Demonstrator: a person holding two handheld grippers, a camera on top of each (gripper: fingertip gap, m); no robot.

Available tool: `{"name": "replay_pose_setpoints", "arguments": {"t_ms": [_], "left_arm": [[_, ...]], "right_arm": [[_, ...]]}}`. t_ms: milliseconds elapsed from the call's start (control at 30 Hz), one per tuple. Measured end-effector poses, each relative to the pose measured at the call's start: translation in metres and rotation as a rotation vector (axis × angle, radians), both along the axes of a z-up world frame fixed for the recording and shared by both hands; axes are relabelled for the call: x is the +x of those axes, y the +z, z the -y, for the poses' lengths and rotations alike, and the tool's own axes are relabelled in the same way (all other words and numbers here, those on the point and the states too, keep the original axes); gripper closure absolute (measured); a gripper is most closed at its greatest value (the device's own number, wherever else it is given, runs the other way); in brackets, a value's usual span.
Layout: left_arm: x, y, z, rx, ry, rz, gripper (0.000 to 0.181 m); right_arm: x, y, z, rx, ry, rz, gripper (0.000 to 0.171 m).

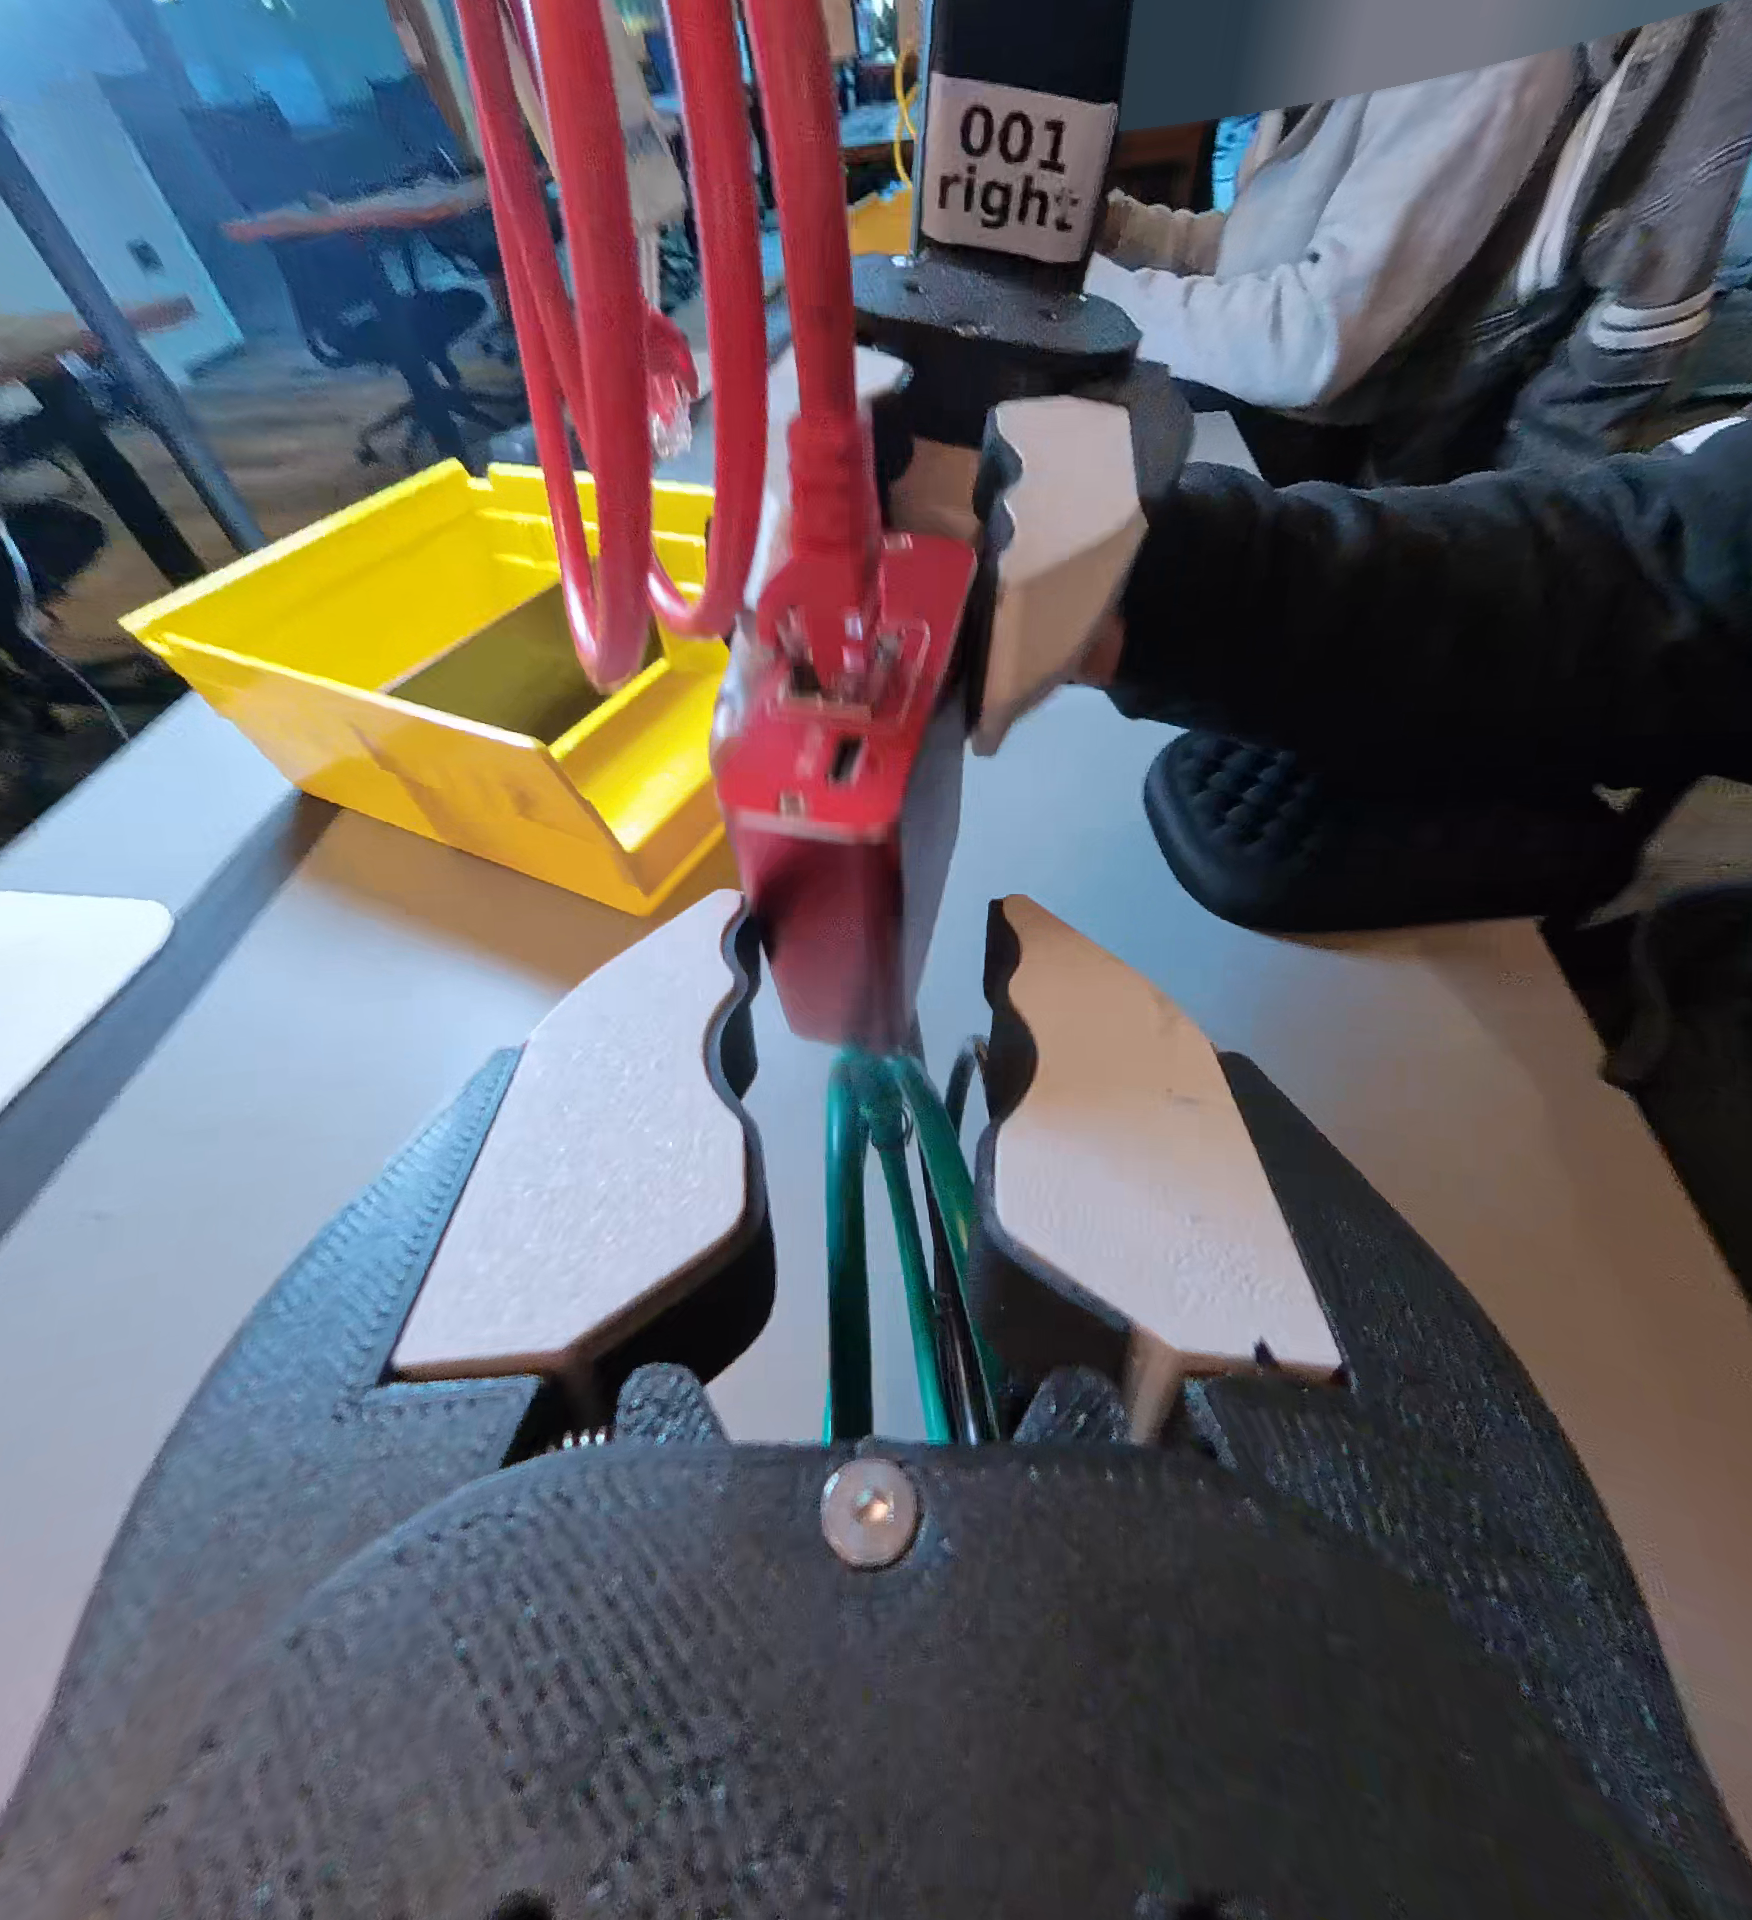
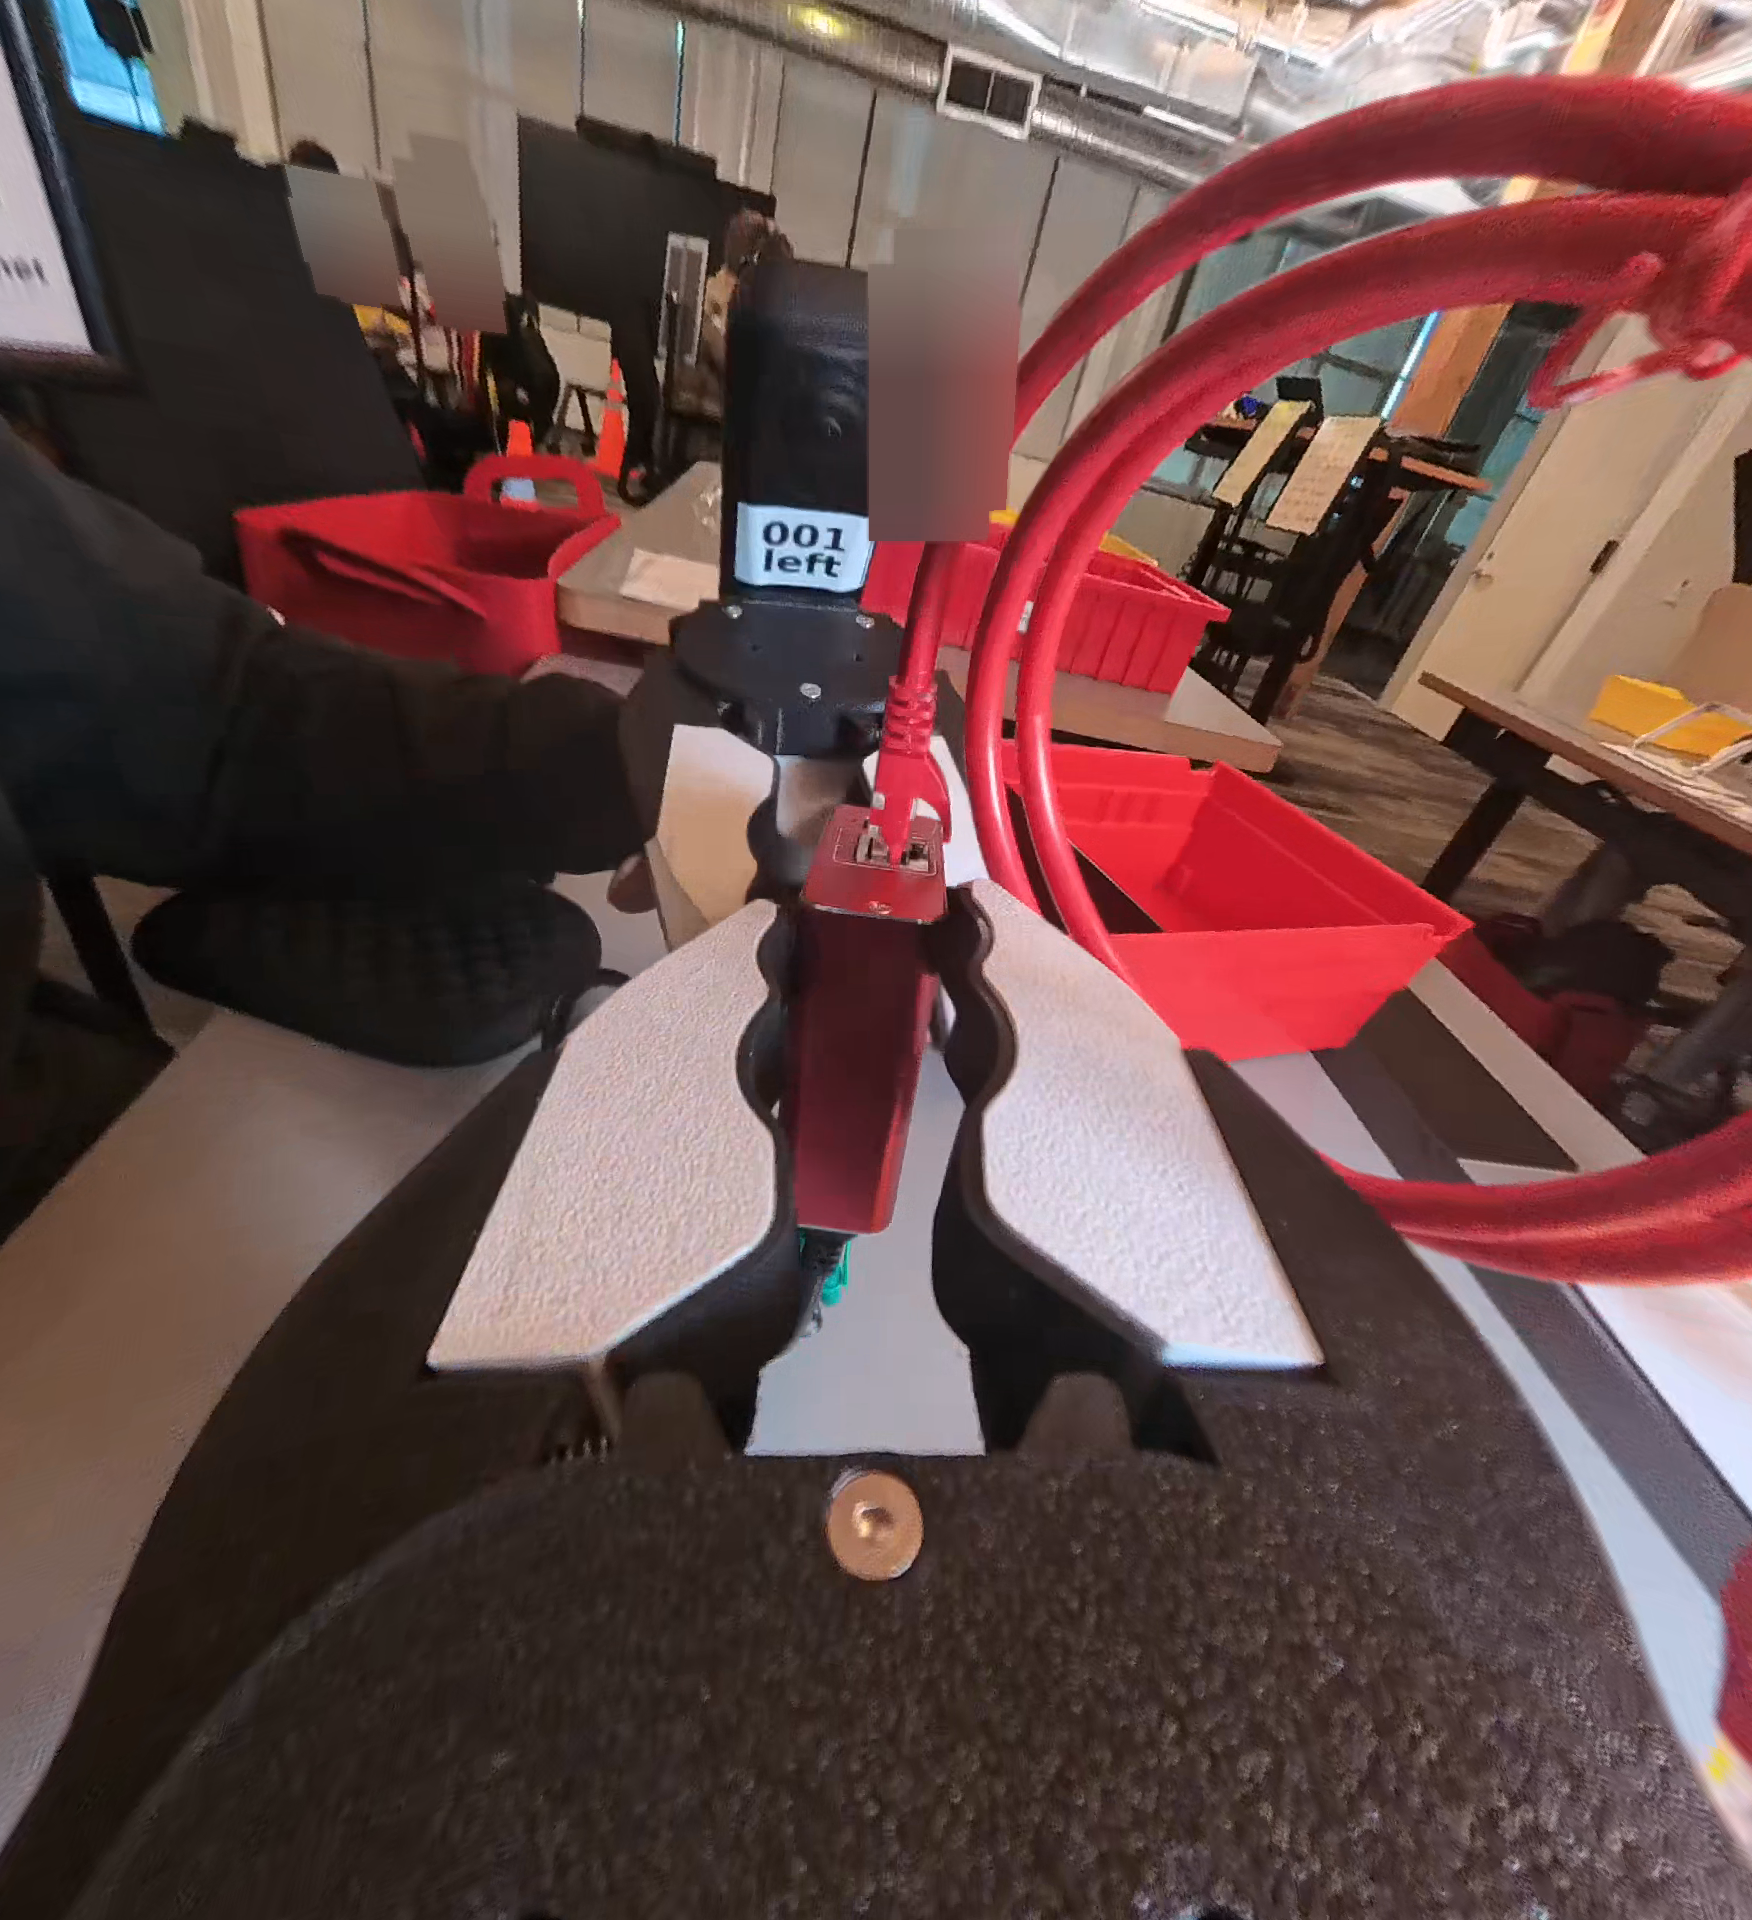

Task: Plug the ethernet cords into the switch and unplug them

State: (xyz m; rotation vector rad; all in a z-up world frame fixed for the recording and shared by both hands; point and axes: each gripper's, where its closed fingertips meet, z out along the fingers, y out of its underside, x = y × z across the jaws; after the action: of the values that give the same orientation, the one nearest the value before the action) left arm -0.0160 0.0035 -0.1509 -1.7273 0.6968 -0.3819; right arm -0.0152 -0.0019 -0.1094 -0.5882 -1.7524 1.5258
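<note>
A red switch (image 2: pixel 856 1049) is clamped between my right gripper's (image 2: pixel 872 904) fingers and held above the table. A red ethernet cord's plug (image 2: pixel 903 779) sits in a port on the switch's end face. The cord's loops (image 2: pixel 1048 582) hang to the right. Green cords (image 1: pixel 851 1195) hang from the switch's other end. In the left wrist view the switch (image 1: pixel 830 790) has its lower end between my left gripper's (image 1: pixel 867 914) tips. The jaws stand apart with a gap on the right side. The right gripper (image 1: pixel 955 540) shows behind it, and the red plug (image 1: pixel 830 499) is in its port.
A yellow bin (image 1: pixel 415 665) stands on the table (image 1: pixel 228 1143) at left, with red cord loops (image 1: pixel 591 416) hanging over it. A red bin (image 2: pixel 1256 914) is at right. A person's black sleeve (image 1: pixel 1423 623) reaches in. A black padded seat (image 1: pixel 1256 831) lies beyond the table edge. The tips of one gripper are about 4 centimetres away from the tips of the other.
</note>
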Motion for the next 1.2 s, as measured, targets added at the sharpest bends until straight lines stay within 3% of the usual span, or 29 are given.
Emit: {"name": "replay_pose_setpoints", "arguments": {"t_ms": [167, 367, 533, 667, 900, 1067, 1200], "left_arm": [[0.006, 0.015, 0.0, 0.136, 0.03, -0.075, 0.15], [-0.007, 0.036, 0.002, 0.388, 0.19, -0.383, 0.154], [-0.016, 0.057, 0.007, 0.626, 0.332, -0.711, 0.154], [-0.011, 0.052, 0.003, 0.724, 0.366, -0.945, 0.155], [0.006, 0.032, 0.0, 0.851, 0.322, -1.28, 0.154], [0.015, 0.015, 0.0, 0.868, 0.262, -1.35, 0.154], [-0.001, 0.008, -0.005, 0.7, 0.303, -1.199, 0.145]], "right_arm": [[0.004, 0.006, 0.01, 0.071, -0.009, -0.035, 0.145], [0.008, 0.012, -0.013, 0.0, -0.092, 0.074, 0.135], [0.013, 0.002, -0.044, -0.387, -0.045, 0.369, 0.12], [0.017, -0.004, -0.03, -0.781, 0.124, 0.515, 0.119], [0.015, -0.009, -0.015, -0.976, 0.193, 0.579, 0.12], [0.01, -0.026, 0.005, -1.001, 0.225, 0.675, 0.133], [0.005, -0.028, -0.004, -0.955, 0.201, 0.581, 0.137]]}}
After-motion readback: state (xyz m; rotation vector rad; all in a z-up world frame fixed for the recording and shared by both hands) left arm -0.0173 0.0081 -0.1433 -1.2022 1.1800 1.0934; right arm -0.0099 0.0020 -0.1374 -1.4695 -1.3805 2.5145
